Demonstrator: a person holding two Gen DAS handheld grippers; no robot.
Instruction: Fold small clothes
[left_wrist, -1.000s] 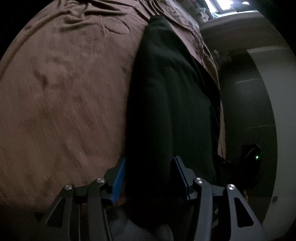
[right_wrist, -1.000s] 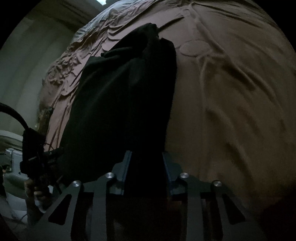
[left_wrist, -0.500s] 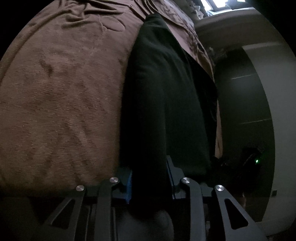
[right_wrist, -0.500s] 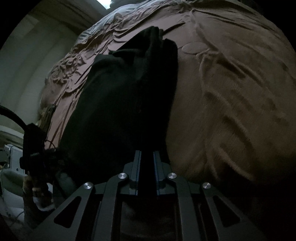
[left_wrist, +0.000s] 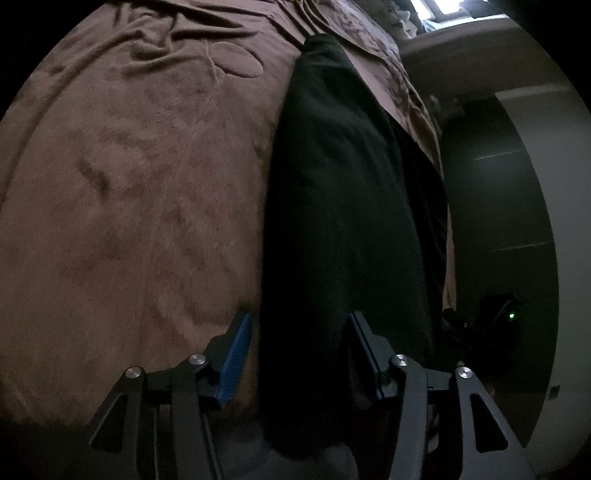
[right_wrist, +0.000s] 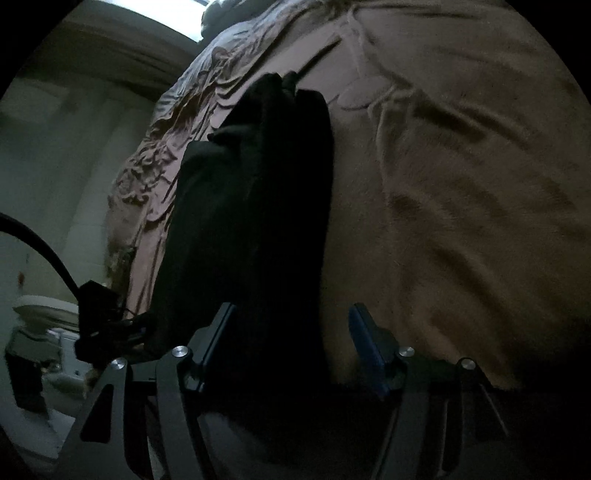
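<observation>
A: Start at the grippers. What has changed?

B: Both have just let go. The left gripper (left_wrist: 301, 332) has its jaws spread again, after pinching in half a second ago; the blue pad (left_wrist: 236, 360) on one side stands clear of the dark garment (left_wrist: 343, 206), with a strip of brown blanket (left_wrist: 129, 192) showing between them. The other pad is too dark against the cloth to say whether it touches.

A: And the right one?

B: The same, only more so. The right gripper (right_wrist: 291, 325) was nearly clamped shut on the cloth a moment ago, and its jaws have just been opening. The garment (right_wrist: 255, 206) runs up between them, but there is open blanket (right_wrist: 461, 221) between its edge and the right-hand pad, so nothing is pinched now.

A: Where does that leave the garment?

B: Lying on the blanket as a long, narrow dark strip, stretching away from both grippers towards the far side of the bed. (It is dim in here, so the layers are hard to count.) Its near end passes under both sets of jaws.

A: So what does it mean for the folding?

B: I'd judge a fold has just been laid down and released. The strip looks long, so another fold along its length probably remains.
</observation>
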